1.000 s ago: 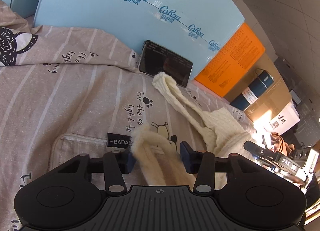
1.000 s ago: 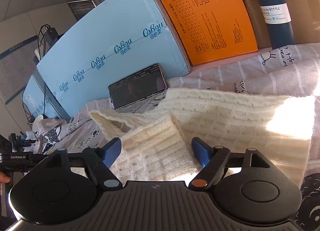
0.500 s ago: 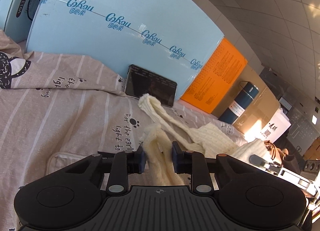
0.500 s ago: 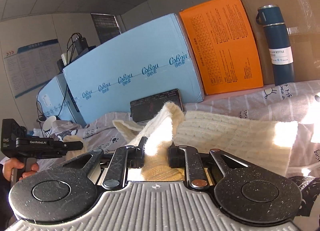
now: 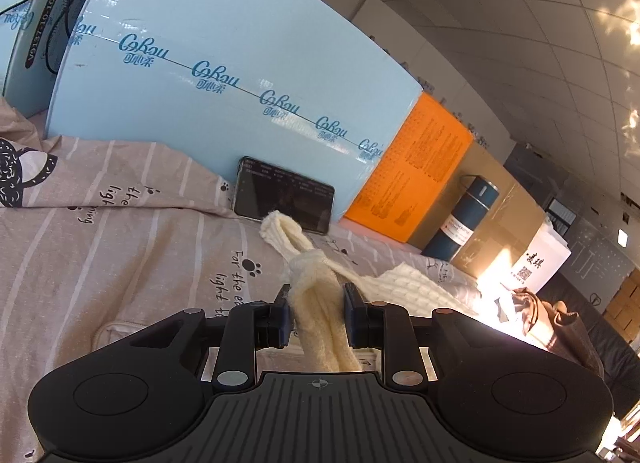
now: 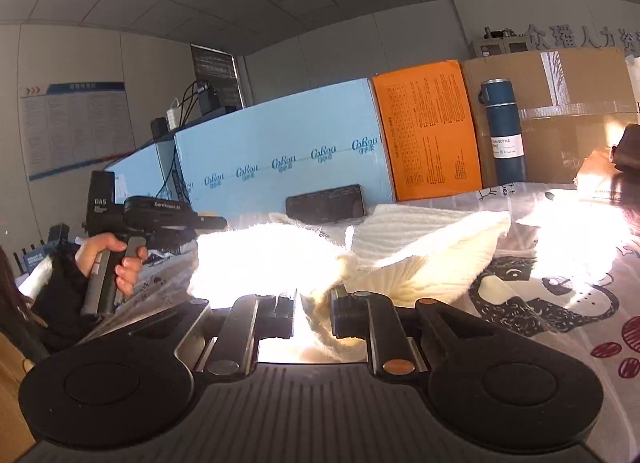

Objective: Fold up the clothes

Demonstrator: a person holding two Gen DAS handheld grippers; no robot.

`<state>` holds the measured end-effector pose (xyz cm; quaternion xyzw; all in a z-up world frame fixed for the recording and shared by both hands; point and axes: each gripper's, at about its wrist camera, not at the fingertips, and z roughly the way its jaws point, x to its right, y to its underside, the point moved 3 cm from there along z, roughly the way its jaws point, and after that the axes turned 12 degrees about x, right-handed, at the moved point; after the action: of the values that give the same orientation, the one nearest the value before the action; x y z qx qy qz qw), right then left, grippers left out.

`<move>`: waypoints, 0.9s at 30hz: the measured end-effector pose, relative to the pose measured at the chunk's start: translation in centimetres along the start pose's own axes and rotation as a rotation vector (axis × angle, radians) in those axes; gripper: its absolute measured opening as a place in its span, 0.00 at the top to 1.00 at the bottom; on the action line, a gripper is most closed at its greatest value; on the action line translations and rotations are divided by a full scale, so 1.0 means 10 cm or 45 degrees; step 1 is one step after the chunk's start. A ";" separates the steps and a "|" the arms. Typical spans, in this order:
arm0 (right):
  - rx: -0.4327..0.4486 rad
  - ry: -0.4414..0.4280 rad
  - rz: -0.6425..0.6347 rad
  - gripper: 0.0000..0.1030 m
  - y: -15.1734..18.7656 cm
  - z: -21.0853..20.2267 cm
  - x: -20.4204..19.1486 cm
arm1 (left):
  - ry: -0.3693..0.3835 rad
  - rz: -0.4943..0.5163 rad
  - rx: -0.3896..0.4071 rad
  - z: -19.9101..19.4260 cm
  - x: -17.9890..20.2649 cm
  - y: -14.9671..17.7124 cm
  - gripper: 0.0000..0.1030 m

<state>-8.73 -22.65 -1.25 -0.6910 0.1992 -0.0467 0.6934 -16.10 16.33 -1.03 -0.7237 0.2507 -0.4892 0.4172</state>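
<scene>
**Operator:** Report the state of both jaws and the location of the garment

**Inspector:** The left gripper (image 5: 316, 313) has its jaws pinching a bunched strip of the cream knit garment (image 5: 404, 285). The right gripper (image 6: 314, 317) has its jaws pinching another part of the same knit. The garment is partly raised off the printed bedsheet (image 5: 120, 263) and sags between the two grips, in front of the phone (image 5: 286, 193) that leans on the blue box (image 5: 224, 63)

**Operator:** Progress status?

**Inspector:** The garment is not in a flat, squared stack; it is bunched and draped. Judgement: a fold is in hand, both holds secured. Remaining: lay the knit down, align its edges, flatten it. How many folds are already in it cannot be determined
</scene>
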 end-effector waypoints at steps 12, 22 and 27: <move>0.170 -0.218 -0.023 0.25 -0.14 -0.53 -0.23 | -0.159 -0.040 0.000 -0.20 -0.18 0.07 0.76; -0.041 -0.325 -0.077 0.21 0.02 0.08 -0.49 | -0.260 -0.093 -0.054 -0.28 -0.28 0.18 0.17; -0.266 -0.438 -0.016 0.08 0.21 0.64 -0.74 | -0.171 -0.173 -0.145 -0.27 -0.27 0.29 0.13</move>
<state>-13.73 -14.02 -1.93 -0.7580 0.0772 0.0887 0.6415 -19.52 15.89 -4.33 -0.7927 0.2000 -0.4518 0.3572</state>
